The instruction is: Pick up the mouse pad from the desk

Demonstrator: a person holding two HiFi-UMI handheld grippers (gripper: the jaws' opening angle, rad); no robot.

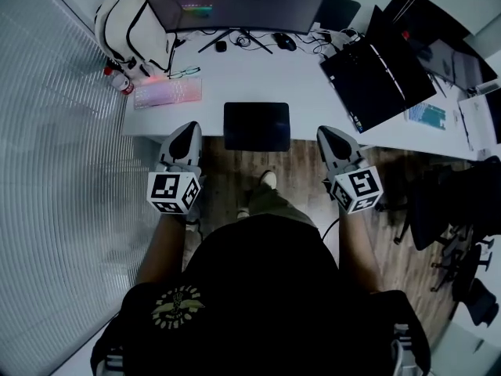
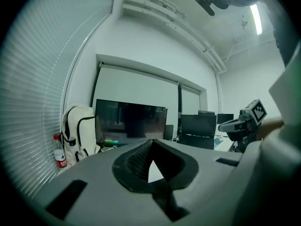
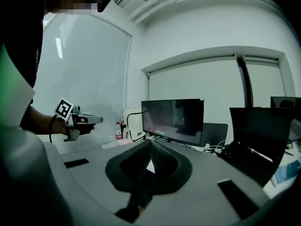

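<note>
A dark rectangular mouse pad (image 1: 257, 126) lies flat at the front edge of the white desk (image 1: 305, 84), straight ahead of me. My left gripper (image 1: 189, 128) hovers just off the desk's front edge, to the left of the pad, its jaws shut and empty. My right gripper (image 1: 324, 132) is held level with it to the pad's right, also shut with nothing in it. Neither touches the pad. In the left gripper view the shut jaws (image 2: 151, 150) hide the desk top; the right gripper view shows its shut jaws (image 3: 149, 155) the same way.
A large monitor (image 1: 235, 2) stands at the back, with a white backpack (image 1: 131, 28), a bottle (image 1: 119, 80), glasses and a pink keyboard (image 1: 167, 92) to the left. An open black laptop (image 1: 379, 73) sits on the right. An office chair (image 1: 458, 202) stands at the right on the wooden floor.
</note>
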